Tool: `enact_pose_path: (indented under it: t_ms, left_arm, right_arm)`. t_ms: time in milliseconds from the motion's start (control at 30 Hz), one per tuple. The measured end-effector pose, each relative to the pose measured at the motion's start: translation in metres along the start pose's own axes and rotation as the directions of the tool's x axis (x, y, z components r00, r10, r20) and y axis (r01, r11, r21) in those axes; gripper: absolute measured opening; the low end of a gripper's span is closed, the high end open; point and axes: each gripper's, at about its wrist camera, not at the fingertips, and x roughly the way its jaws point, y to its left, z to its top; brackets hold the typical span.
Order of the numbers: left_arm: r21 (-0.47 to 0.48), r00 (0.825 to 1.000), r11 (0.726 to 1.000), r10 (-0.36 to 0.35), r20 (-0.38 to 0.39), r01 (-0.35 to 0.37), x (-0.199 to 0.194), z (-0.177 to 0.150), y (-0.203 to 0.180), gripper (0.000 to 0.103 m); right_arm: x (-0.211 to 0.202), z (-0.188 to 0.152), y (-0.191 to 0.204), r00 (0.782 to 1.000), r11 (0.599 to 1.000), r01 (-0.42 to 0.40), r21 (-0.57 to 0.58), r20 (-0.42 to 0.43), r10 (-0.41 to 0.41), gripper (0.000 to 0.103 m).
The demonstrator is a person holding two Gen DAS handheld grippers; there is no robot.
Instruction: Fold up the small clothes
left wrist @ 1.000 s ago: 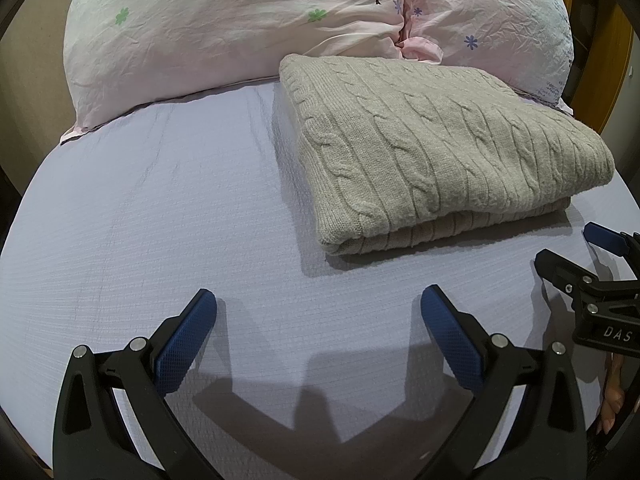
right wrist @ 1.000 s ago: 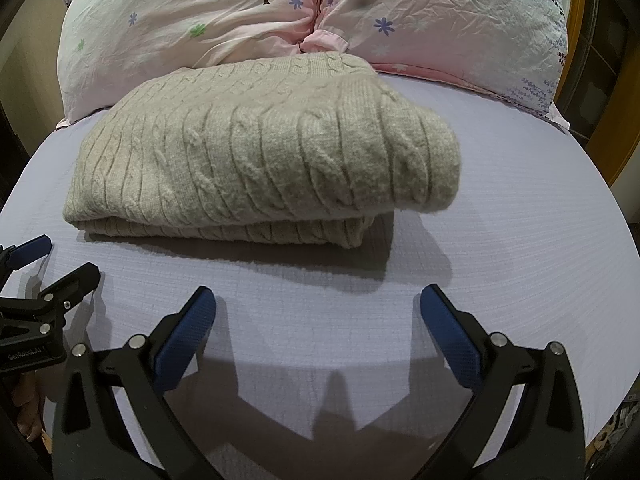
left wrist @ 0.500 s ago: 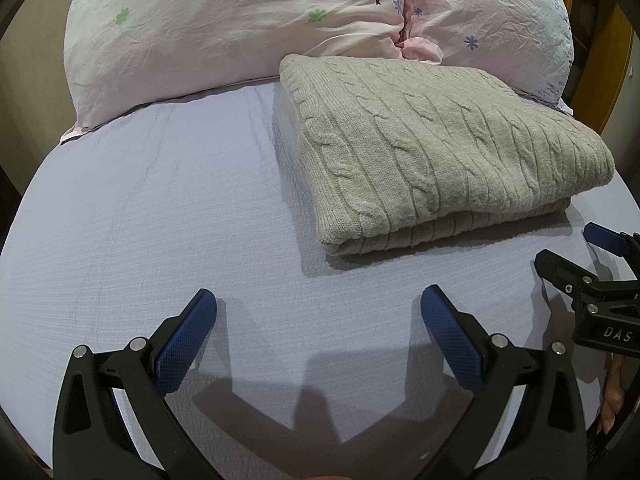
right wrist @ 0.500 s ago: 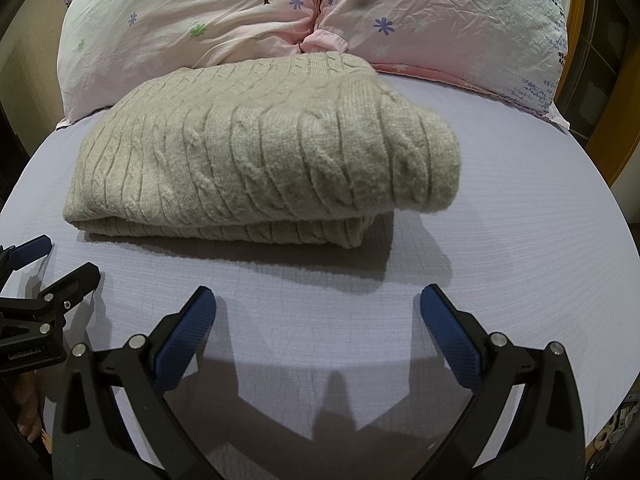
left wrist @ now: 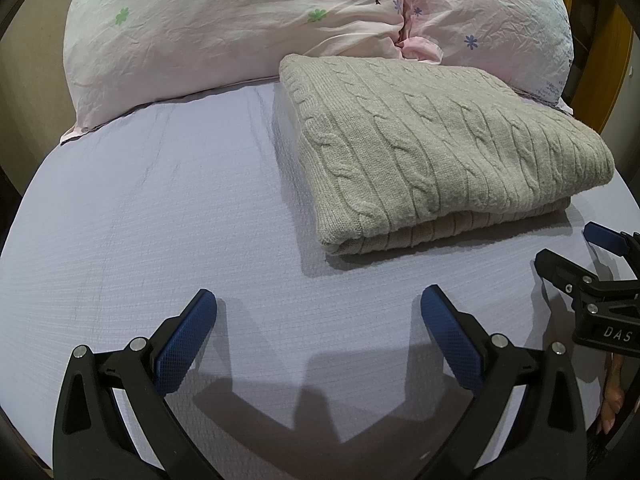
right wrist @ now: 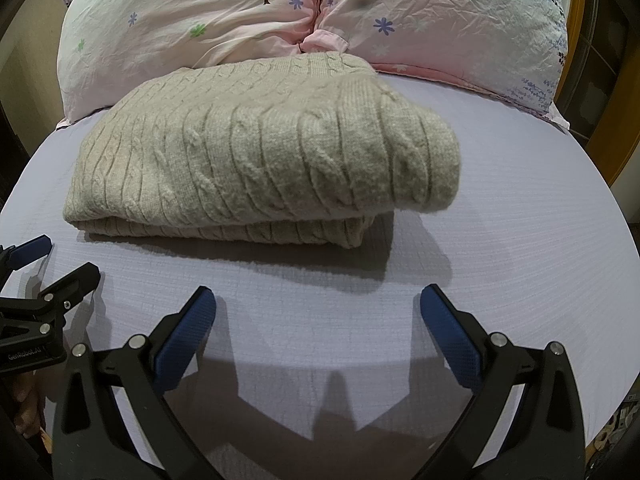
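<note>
Nothing has moved since a second ago: both grippers and the sweater sit exactly as in the earlier frames.

Left gripper (left wrist: 318, 310) is spread wide, blue pads (left wrist: 184, 344) well apart, nothing between them, hovering low over the lavender bedsheet (left wrist: 140, 220). Right gripper (right wrist: 318, 310) same deal: jaws wide, empty, over the sheet near the bed's front edge. Each one shows at the edge of the other's view, side by side, apart from each other.

Folded beige cable-knit sweater (left wrist: 440, 152) lies flat on the sheet, ahead of both grippers and not touched by either. It sits to the right in the left wrist view and centre-left in the right wrist view (right wrist: 260, 152). Its far edge meets the pink floral pillows (left wrist: 240, 28) at the head of the bed. The top layer overhangs the lower layer at the sweater's right end, rounded fold there.

Hard to make out: lower layers of the sweater are mostly hidden under the top fold, so sleeves and collar can't be seen. A sliver of a hand (left wrist: 612, 396) shows behind the right gripper, cut off by the lens rim. Wooden frame (right wrist: 616, 128) at far right is cropped. Both grippers' bodies run out of frame at the bottom.
</note>
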Motion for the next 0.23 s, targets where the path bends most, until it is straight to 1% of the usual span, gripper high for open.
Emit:
enact_pose_path:
  t_ms: [233]
  left_arm:
    - [0.0, 1.0, 1.0, 0.001, 0.001, -0.001, 0.0005, 0.0007, -0.0007, 0.102]
  right_arm:
    - [0.0001, 0.0001, 0.0001, 1.0, 1.0, 0.0, 0.0, 0.0, 0.0, 0.101]
